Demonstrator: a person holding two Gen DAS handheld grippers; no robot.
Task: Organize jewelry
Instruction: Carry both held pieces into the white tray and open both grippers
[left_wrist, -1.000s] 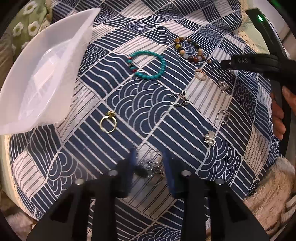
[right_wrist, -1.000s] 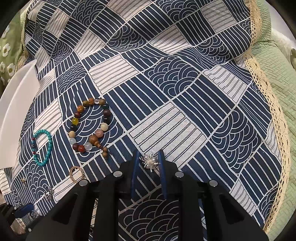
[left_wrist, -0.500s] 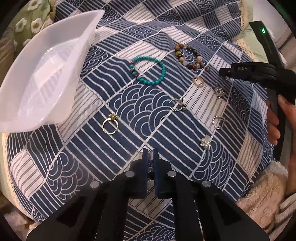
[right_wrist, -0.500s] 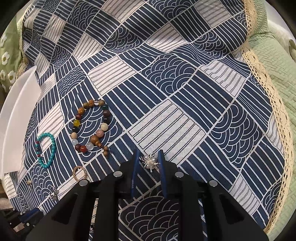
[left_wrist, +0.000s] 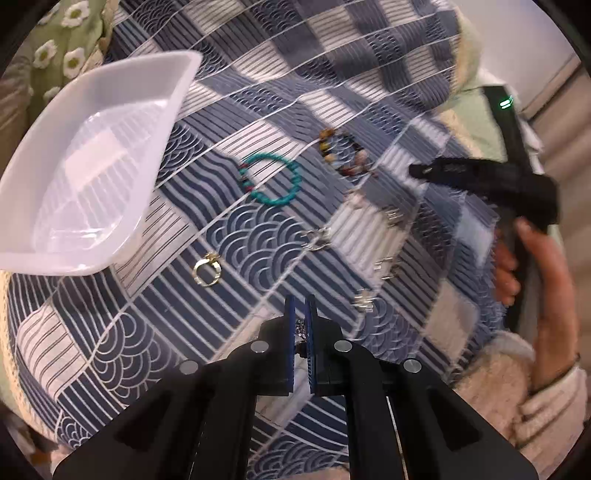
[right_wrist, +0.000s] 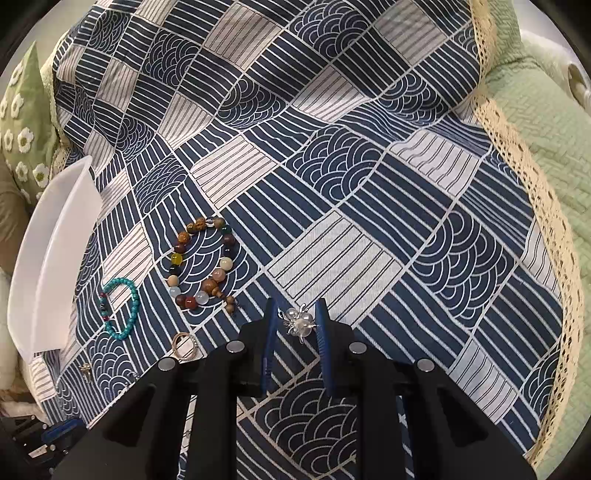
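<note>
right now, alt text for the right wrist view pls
The right gripper points down at a blue patterned cloth, its blue fingers closed on a small silver pearl brooch. To the left lie a multicoloured bead bracelet, a turquoise bracelet, a thin ring and a white tray.

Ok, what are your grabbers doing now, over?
Left gripper shut on small silver trinket. Right gripper holds pearl spider brooch. White plastic tray unobstructed.
</note>
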